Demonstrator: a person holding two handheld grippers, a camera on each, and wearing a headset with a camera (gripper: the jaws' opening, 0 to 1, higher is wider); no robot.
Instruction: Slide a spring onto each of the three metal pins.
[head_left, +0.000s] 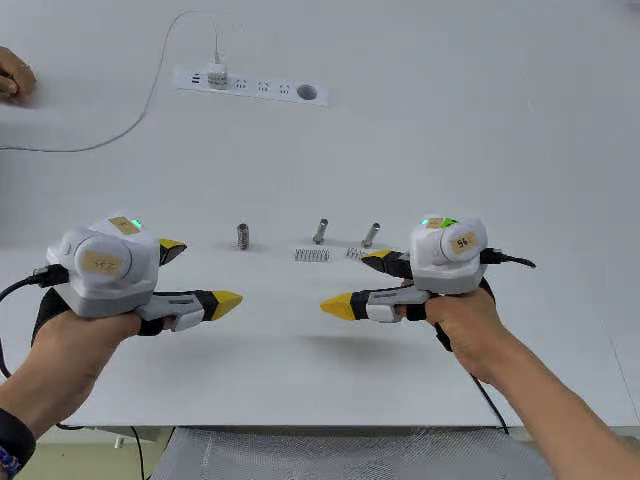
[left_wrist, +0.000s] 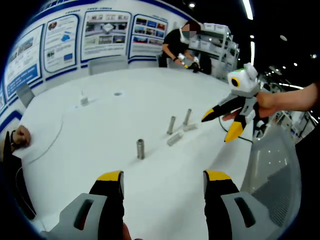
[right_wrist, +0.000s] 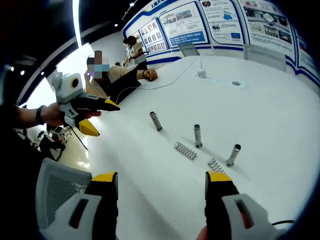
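Three short metal pins stand in a row on the white table. The left pin (head_left: 243, 236) (left_wrist: 140, 149) (right_wrist: 156, 121) wears a spring. The middle pin (head_left: 320, 231) (right_wrist: 197, 135) and right pin (head_left: 371, 235) (right_wrist: 233, 155) are bare. Two loose springs lie just in front of them, one (head_left: 312, 255) (right_wrist: 185, 150) near the middle pin and one (head_left: 354, 253) (right_wrist: 216, 165) near the right pin. My left gripper (head_left: 200, 275) (left_wrist: 164, 177) is open and empty, to the left of the pins and nearer me. My right gripper (head_left: 355, 280) (right_wrist: 161, 177) is open and empty, close in front of the right pin.
A white power strip (head_left: 250, 85) with a plugged cable lies at the back of the table. A person's hand (head_left: 12, 75) rests at the far left edge. A mesh chair (head_left: 350, 455) sits below the table's front edge. Seated people (right_wrist: 100, 65) are farther along the table.
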